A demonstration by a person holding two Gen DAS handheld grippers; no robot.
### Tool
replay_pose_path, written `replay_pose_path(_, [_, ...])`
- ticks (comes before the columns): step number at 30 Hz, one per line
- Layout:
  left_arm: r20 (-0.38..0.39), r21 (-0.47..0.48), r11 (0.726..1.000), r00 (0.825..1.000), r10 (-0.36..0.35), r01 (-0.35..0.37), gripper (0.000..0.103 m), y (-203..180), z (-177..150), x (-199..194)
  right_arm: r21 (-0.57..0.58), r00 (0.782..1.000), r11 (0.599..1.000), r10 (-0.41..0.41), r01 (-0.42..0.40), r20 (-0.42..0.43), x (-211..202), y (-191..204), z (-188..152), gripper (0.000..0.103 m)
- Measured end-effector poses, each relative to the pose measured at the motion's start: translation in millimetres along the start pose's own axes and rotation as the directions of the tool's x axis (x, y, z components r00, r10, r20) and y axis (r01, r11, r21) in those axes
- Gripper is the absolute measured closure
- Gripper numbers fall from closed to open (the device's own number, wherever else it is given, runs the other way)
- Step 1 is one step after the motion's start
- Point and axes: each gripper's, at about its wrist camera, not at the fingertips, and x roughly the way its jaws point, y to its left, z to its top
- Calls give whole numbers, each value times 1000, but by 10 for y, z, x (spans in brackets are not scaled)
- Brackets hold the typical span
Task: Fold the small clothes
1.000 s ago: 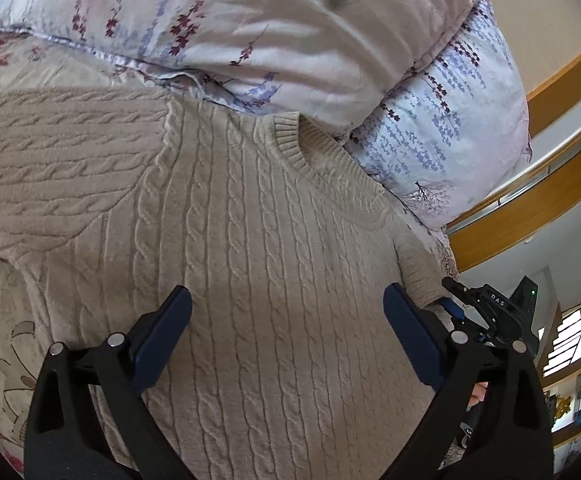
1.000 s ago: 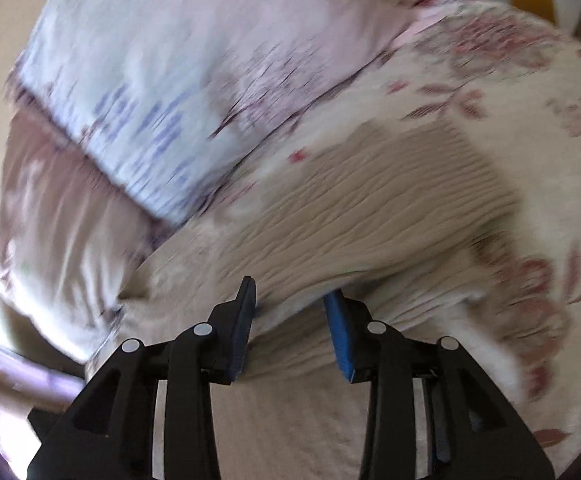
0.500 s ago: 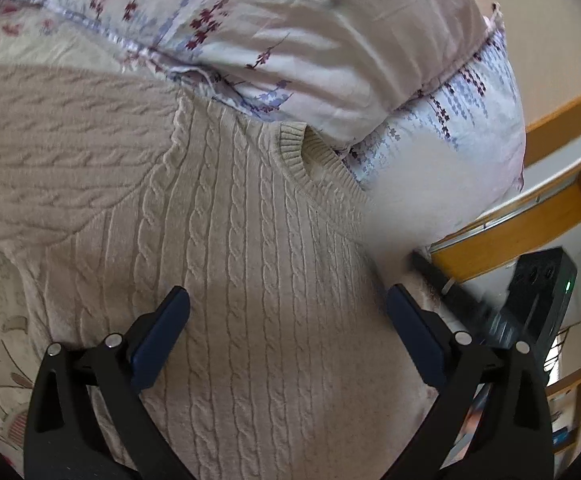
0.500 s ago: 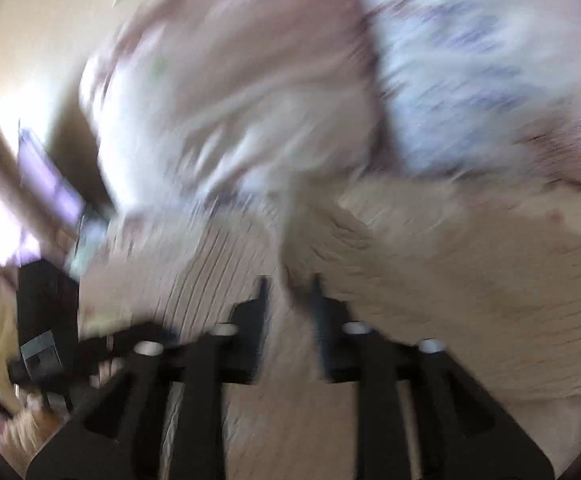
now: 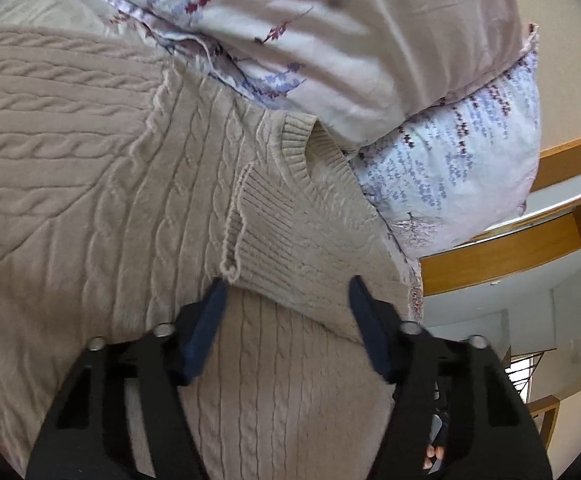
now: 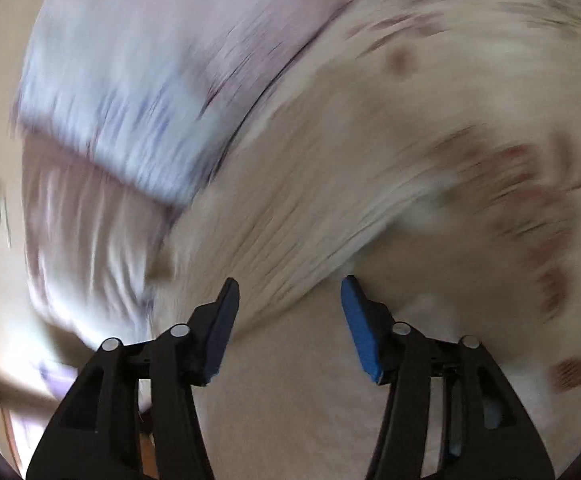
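My sweater [image 5: 138,184] lies flat on the bed, collar toward the far pillows [image 5: 370,40]. One sleeve [image 5: 290,248] is folded across the chest; the body fold remains. My left gripper [image 5: 286,304] and right gripper [image 6: 290,300] hover released, grasping nothing.

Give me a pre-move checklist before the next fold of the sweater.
1. Beige cable-knit sweater lies flat on the bed: ok.
2. Ribbed sleeve cuff folded across the chest: ok.
3. Left gripper open, over the cuff: ok.
4. Right gripper open, holding nothing: ok.
5. Right wrist view sharp enough to aim: not ok, blurred.
6. Floral pillows off the neckline: not ok, they touch the collar.
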Motion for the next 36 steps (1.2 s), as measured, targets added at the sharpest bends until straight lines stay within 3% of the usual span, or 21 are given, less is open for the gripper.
replay_pose_path(4, [-7,10,1000,1000,16,-16,74,-20,88,154,59,994,998,-29,22,106,-1,-111,142,67])
replay_pose_path(5, [-10,23,999,1000,25,-25,90,-39,108,191,47,991,998,-44,39,124,10,-100,153,83])
replay_pose_path(6, [-12,51,998,999,41,-40,95,-80,138,234,34,990,999,-46,42,137,23,-80,164,92])
replay_pose_path(9, [28,111,991,997,73,-75,95,-156,185,179,-26,979,1000,0,6,205,-77,15,123,94])
replay_pose_path(11, [41,128,987,995,95,-99,95,-149,173,120,-92,970,994,-38,61,239,-171,83,69,95])
replay_pose_path(16, [42,177,962,978,203,-208,95,-62,58,134,-163,965,965,-171,204,199,-3,110,-31,94])
replay_pose_path(20, [50,209,950,973,225,-231,89,-77,32,125,-215,953,937,-236,275,190,-12,154,-167,86])
replay_pose_path(22, [49,210,954,977,209,-214,75,-89,-12,-2,-246,952,928,-235,280,196,-82,197,-249,74])
replay_pose_path(24, [66,209,959,981,182,-192,51,-56,-70,-213,-273,955,925,-212,265,208,-164,223,-345,50])
replay_pose_path(26, [94,182,970,984,148,-163,41,78,-142,-553,-318,962,918,-175,237,212,-199,270,-460,49])
replay_pose_path(28, [123,140,978,983,137,-154,39,247,-189,-852,-372,975,909,-123,186,185,-182,322,-564,49])
replay_pose_path(31, [206,32,986,966,155,-165,39,625,-247,-1397,-444,990,891,-34,91,134,-99,396,-681,49])
replay_pose_path(36, [328,-172,963,910,254,-206,40,1275,-296,-2146,-480,998,876,63,-41,30,46,430,-794,49])
